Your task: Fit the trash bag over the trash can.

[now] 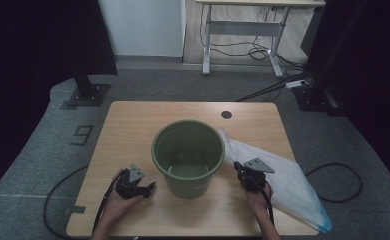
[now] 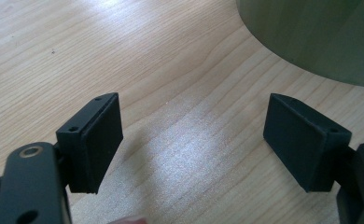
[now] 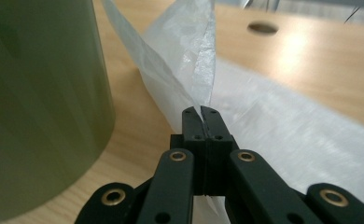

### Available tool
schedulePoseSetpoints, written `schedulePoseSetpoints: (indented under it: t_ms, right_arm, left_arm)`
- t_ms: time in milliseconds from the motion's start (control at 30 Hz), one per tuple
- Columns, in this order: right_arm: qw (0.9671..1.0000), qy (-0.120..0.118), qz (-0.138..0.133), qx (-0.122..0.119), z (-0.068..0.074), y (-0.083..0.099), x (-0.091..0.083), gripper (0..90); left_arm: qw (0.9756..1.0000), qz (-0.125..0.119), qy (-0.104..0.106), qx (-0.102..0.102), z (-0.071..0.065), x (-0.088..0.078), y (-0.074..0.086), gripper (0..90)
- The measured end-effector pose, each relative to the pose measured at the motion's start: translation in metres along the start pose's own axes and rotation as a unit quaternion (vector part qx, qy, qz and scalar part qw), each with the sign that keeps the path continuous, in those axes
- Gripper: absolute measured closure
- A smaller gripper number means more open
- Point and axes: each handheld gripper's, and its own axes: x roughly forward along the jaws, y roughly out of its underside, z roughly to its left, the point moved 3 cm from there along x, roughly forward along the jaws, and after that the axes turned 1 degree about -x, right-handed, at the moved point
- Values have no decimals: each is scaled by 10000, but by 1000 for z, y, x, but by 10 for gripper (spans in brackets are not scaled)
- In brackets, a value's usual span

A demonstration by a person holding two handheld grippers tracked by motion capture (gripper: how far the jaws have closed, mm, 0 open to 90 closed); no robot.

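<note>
at the near right of the wooden table (image 1: 133,120), the right gripper (image 3: 202,111) is clenched on a fold of the thin white plastic bag (image 3: 189,60), pinching a raised edge of the film so that it stands up in a peak just beside the green bucket (image 1: 188,155). the rest of the bag lies flat and spreads to the right, its far corner hanging over the table's right edge. the bucket stands upright at the middle of the table, open and seemingly empty. to its near left, the left gripper (image 2: 194,140) rests low over bare wood with its jaws spread wide and nothing between them, the bucket's wall just to its far right.

judging by this, the step in hand is lifting the bag's edge, likely to line the bucket with it. the next move calls for raising the pinched film clear of the table and bringing the free left gripper across to catch the opposite layer, so the mouth can be pulled apart; the film is thin and may slip or cling shut.
</note>
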Motion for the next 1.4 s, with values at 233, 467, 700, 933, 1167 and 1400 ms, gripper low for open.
schedulePoseSetpoints:
  t_ms: [233,467,700,933,1167,1400]
  right_arm:
    - [9982,74,-586,135,-7,-22,-26,889]
    - [9937,-28,-1053,391,-12,-41,-49,889]
    - [9884,35,-1429,506,-20,-59,-73,889]
    - [9835,108,-1686,650,-30,-75,-93,889]
    - [9785,140,-1942,672,-30,-96,-109,889]
    - [9687,159,-2400,611,-19,-130,-130,889]
  left_arm:
    - [10000,-11,-34,-15,0,0,0,195]
    - [10000,-9,-62,-4,0,0,0,195]
    - [10000,-30,-59,-52,2,-1,1,195]
    - [10000,-54,-30,-46,1,-2,1,196]
    - [9999,-67,-2,-76,1,-1,0,196]
    - [9999,-63,3,-102,2,-2,1,196]
